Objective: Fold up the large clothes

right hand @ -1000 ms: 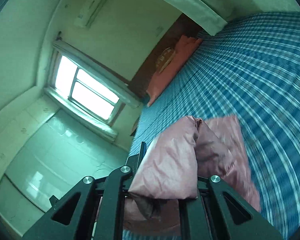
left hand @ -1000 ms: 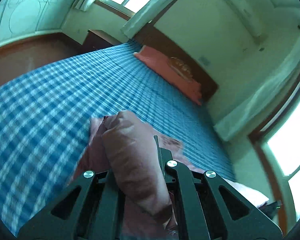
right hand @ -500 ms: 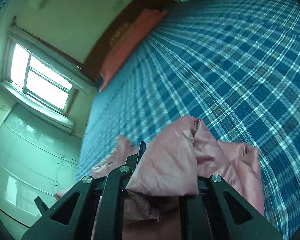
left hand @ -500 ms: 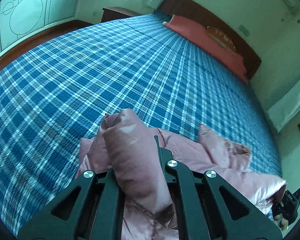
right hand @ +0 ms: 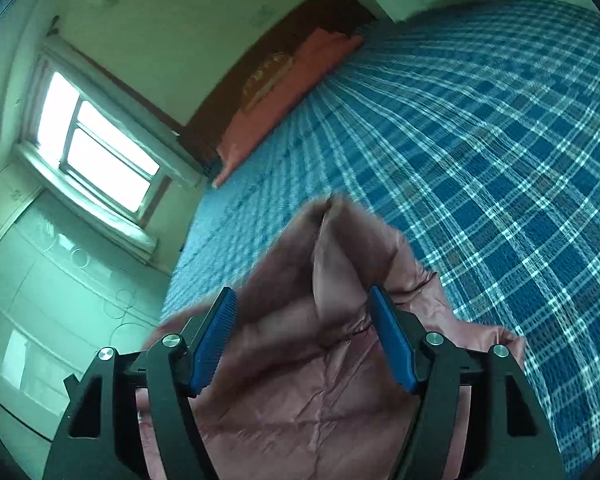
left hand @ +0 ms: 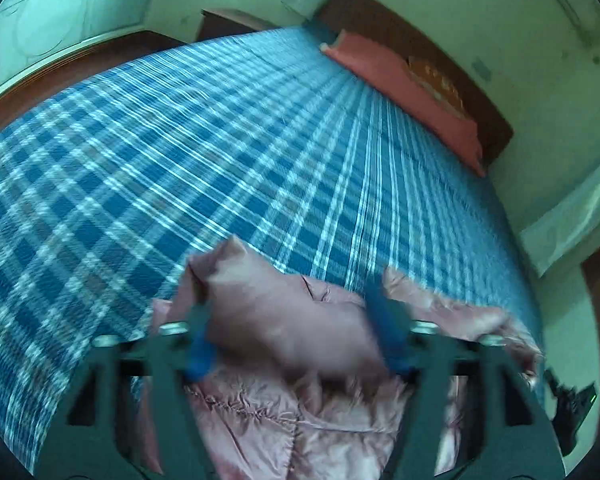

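Observation:
A pink padded garment (left hand: 284, 384) lies bunched on the blue plaid bedspread (left hand: 220, 152) at the near edge of the bed. My left gripper (left hand: 296, 336) is open, its blue pads wide apart, with a puffed fold of the garment loose between them. In the right wrist view the same garment (right hand: 320, 380) lies under my right gripper (right hand: 304, 332), which is open too, with a peaked fold standing free between its blue pads (right hand: 216, 336).
An orange-red pillow (left hand: 404, 92) lies along the dark wooden headboard (left hand: 428, 52) at the far end. A bright window (right hand: 96, 144) and pale wardrobe doors (right hand: 40, 280) are beside the bed. Brown floor (left hand: 60, 76) borders the bed's left side.
Both grippers were shut on folds of the garment and have opened, letting it go. The garment has come down onto the bedspread.

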`<state>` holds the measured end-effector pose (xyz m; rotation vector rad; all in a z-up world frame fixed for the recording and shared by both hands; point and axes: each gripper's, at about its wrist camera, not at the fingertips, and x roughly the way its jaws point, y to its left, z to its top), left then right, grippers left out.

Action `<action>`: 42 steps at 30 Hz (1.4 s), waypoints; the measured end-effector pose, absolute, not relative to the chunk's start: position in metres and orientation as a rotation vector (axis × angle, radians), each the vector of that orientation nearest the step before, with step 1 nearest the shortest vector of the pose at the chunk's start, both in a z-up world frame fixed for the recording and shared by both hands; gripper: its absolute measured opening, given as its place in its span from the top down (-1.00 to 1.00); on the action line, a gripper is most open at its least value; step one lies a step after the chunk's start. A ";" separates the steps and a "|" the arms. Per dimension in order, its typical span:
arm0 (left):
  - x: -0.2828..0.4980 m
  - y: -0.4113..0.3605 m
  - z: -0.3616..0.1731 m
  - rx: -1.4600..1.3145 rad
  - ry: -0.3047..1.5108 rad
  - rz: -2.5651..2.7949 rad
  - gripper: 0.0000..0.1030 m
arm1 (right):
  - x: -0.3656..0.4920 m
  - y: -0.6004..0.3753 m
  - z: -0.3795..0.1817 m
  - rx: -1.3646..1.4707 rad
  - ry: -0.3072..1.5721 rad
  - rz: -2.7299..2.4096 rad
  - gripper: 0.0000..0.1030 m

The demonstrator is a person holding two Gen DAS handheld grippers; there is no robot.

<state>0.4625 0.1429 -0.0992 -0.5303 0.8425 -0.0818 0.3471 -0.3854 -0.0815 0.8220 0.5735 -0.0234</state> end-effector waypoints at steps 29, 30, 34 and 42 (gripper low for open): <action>0.512 0.124 -0.138 -0.385 0.899 -0.063 -0.26 | 0.437 -0.316 -0.098 0.353 0.838 -0.138 0.05; 0.514 0.126 -0.142 -0.397 0.910 -0.055 -0.26 | 0.436 -0.325 -0.101 0.363 0.852 -0.167 0.05; 0.523 0.128 -0.161 -0.409 0.940 -0.027 -0.27 | 0.429 -0.363 -0.130 0.505 0.909 -0.196 0.04; 0.514 0.136 -0.144 -0.415 0.956 -0.057 -0.33 | 0.403 -0.377 -0.112 0.529 0.874 -0.197 0.03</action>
